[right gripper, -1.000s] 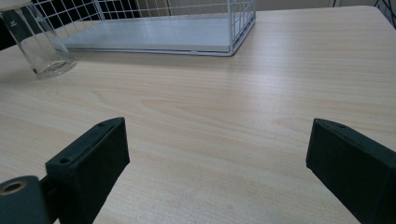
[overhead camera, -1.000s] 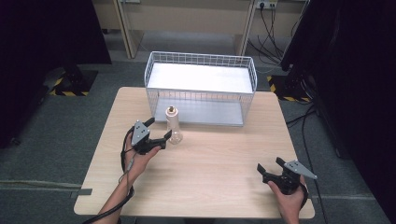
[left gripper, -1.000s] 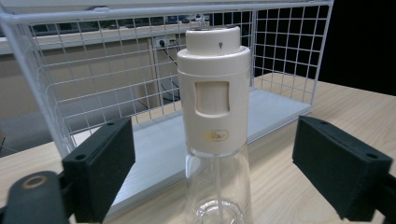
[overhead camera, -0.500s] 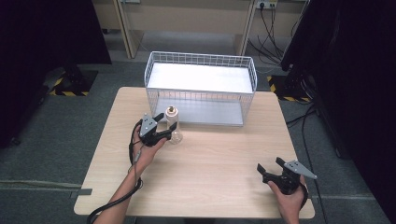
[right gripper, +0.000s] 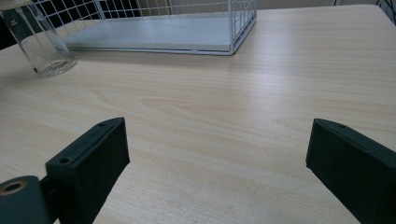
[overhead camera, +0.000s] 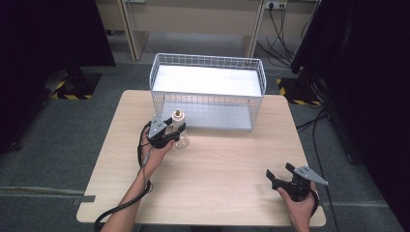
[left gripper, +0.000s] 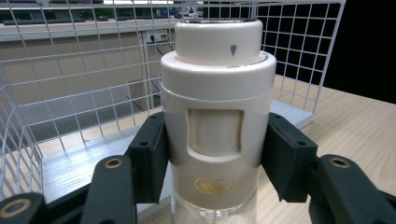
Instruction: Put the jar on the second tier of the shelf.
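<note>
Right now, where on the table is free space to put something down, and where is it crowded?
Free: the wide bare wood between the bottle and the right gripper, and the table strip right of the wire basket. Crowded: in front of the basket's left end, where the left gripper flanks the bottle.

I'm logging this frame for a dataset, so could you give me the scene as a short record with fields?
surface: light wooden table
container: white wire basket at the table's far edge, with a flat white floor
object: clear glass bottle with a cream plastic cap, upright on the table, in front of the basket
left gripper: jaws on both sides of the bottle's cap, against it
right gripper: open, low above the table's near right part, holding nothing
</note>
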The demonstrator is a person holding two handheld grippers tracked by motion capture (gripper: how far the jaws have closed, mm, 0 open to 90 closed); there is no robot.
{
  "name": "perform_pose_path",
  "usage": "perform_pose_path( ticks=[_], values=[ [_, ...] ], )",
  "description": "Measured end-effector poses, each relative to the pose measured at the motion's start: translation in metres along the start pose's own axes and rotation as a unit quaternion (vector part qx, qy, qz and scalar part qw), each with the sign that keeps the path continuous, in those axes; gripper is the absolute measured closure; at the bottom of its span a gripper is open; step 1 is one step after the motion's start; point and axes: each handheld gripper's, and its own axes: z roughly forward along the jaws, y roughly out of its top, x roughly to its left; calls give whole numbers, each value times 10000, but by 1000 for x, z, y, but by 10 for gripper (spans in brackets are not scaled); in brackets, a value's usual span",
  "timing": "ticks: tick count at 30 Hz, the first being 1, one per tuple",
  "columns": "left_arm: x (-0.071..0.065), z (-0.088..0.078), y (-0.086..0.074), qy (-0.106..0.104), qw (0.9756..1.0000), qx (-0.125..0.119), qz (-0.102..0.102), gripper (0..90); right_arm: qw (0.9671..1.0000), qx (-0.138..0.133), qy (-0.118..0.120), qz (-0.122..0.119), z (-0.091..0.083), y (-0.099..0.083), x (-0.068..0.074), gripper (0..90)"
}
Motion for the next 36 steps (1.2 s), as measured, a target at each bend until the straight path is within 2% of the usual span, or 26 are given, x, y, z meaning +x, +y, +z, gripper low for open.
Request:
perform_pose_path(
  ticks=[7,14,25,36],
  values=[
    [-1,-2,3,26,9999,70,81,457,10000,-6,4,11,0,0,0,62],
    [0,-9,9,22,10000,-77,28,457,10000,-7,2,4,0,0,0,62],
    [-2,-22,36,41,9993,-369,44,457,10000,-6,-3,-6,0,0,0,61],
    [-6,-31,58,32,9986,-515,95,457,10000,-7,-3,3,0,0,0,62]
  ],
)
